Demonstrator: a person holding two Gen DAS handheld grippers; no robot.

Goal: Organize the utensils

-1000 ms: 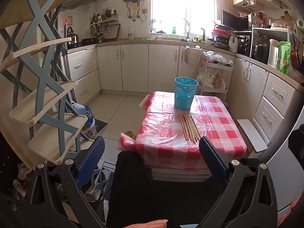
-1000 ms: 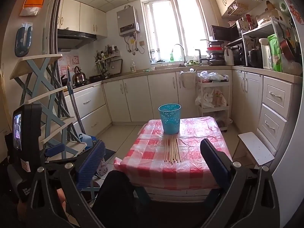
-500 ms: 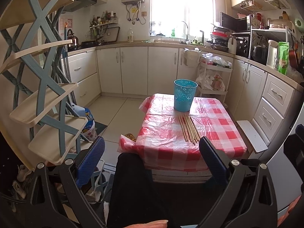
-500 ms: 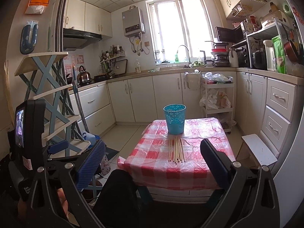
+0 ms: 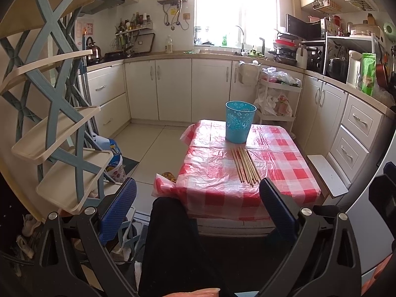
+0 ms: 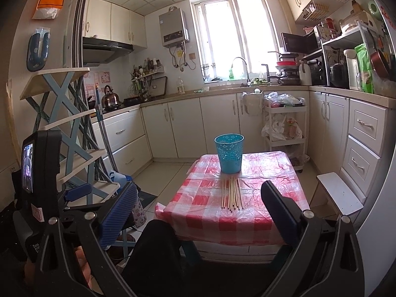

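Note:
Several wooden chopsticks [image 5: 245, 165] lie side by side on the red-checked tablecloth [image 5: 284, 170], just in front of an upright teal perforated bin [image 5: 239, 121]. The chopsticks [image 6: 232, 193] and bin [image 6: 229, 153] also show in the right wrist view. My left gripper [image 5: 196, 204] is open and empty, held back from the table's near edge. My right gripper [image 6: 198, 208] is open and empty too, also short of the table.
A blue and cream folding shelf rack [image 5: 49, 94] stands at the left. A white stool [image 6: 340, 195] sits right of the table. White cabinets and a trolley [image 6: 284, 126] with bags line the back. My dark-clad knee [image 5: 170, 242] is below the grippers.
Both grippers have drifted slightly and tilted up a little; the table sits a bit lower in both views. Jaws stay open.

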